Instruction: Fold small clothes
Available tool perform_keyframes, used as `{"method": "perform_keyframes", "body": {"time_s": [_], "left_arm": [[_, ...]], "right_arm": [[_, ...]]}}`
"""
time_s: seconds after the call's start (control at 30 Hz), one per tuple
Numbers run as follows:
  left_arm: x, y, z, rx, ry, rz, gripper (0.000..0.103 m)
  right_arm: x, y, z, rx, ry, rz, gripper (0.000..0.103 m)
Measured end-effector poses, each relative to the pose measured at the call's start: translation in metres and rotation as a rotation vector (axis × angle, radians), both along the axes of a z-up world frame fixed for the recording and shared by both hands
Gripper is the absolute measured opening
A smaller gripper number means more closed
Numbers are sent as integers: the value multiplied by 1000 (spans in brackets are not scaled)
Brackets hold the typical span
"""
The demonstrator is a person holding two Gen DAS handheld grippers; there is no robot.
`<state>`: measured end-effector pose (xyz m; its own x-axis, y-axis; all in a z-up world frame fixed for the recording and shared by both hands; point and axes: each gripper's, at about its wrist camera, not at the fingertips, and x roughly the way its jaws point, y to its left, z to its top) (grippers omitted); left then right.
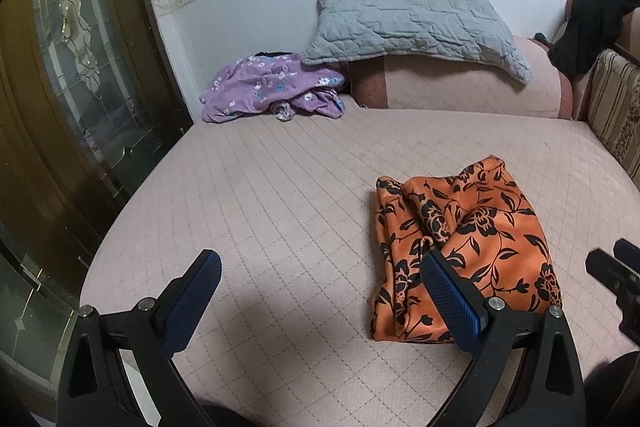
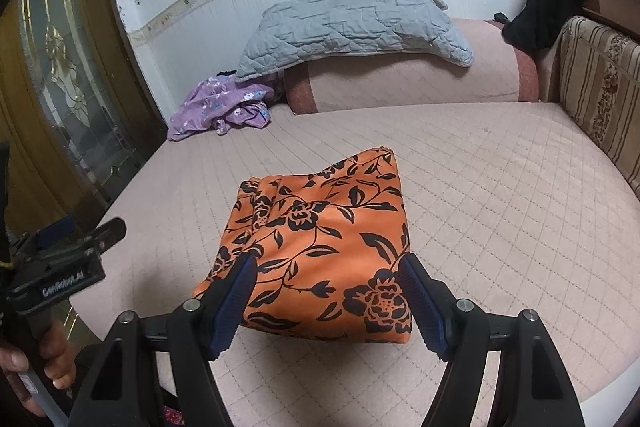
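An orange cloth with a black flower print lies folded into a rough rectangle on the pink quilted bed. It also shows in the right wrist view. My left gripper is open and empty, above the bed just left of the cloth's near edge. My right gripper is open and empty, its jaws spread on either side of the cloth's near end, above it. The left gripper also shows in the right wrist view, at the far left. A crumpled purple flowered garment lies at the bed's far left corner.
A grey quilted pillow rests on a pink bolster at the wall. A black garment hangs over the sofa arm at the right, beside a striped cushion. A wooden glass-panelled door stands left of the bed.
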<state>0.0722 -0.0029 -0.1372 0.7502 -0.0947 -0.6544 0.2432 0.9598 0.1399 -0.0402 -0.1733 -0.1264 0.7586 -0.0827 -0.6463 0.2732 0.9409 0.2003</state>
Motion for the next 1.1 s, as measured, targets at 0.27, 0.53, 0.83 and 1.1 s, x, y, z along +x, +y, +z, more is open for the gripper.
{"method": "perform_keyframes", "body": {"time_s": [0.27,0.53,0.83,1.1], "left_arm": [[15,-2,-8,-2,20,-11,100],[18,-6,-9,-9,33,-22,100],[8,-8,-8,-9,44,-56,100],[6,-7,-10,-10,55,-64,100]], "right_arm": [[18,-12,-3,34,31,-32,76],[23,-9,-6,22,44,-20,76],[14,-9,-3,27,42,-27,76],[9,-9,-5,29,46,-34,76]]}}
